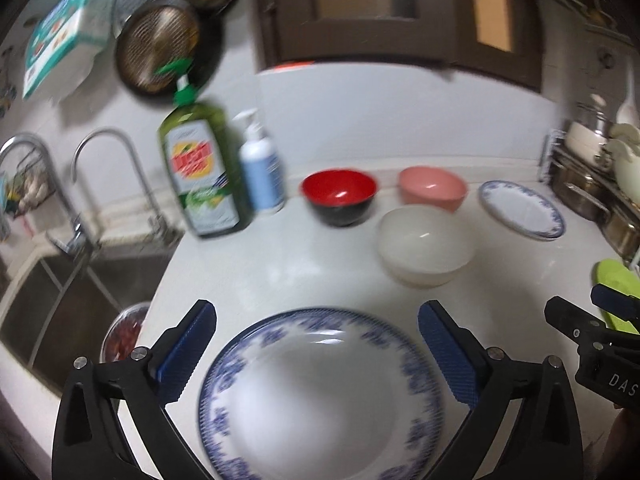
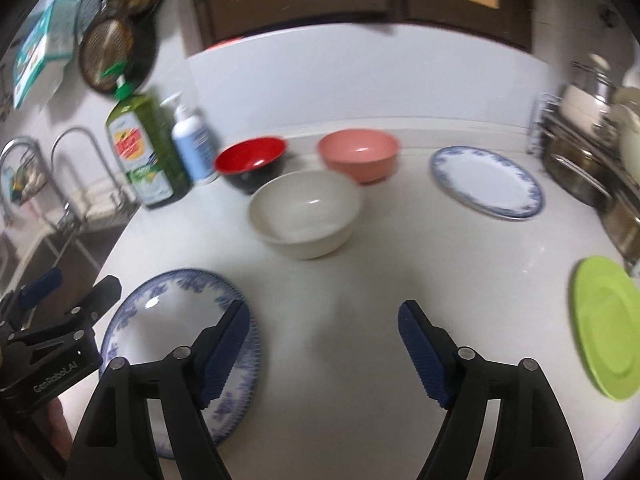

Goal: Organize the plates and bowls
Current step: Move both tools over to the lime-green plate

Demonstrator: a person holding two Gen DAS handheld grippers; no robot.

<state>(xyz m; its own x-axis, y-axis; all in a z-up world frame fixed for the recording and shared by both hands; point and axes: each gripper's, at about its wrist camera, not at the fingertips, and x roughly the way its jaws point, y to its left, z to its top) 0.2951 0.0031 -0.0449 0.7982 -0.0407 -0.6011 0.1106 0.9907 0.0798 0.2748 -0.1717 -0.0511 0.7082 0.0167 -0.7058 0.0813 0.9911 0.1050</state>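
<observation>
The white stone-like countertop (image 2: 360,320) looks smooth with a soft sheen. The blue-patterned white ceramic plate (image 1: 320,392) at its near edge is glazed and glossy. The red-lined black bowl (image 1: 339,196) shines like lacquered plastic; the steel taps (image 1: 108,168) gleam.

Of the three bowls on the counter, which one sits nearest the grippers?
The white bowl. It stands in front of the red bowl and the pink bowl, which both sit further back by the wall.
</observation>
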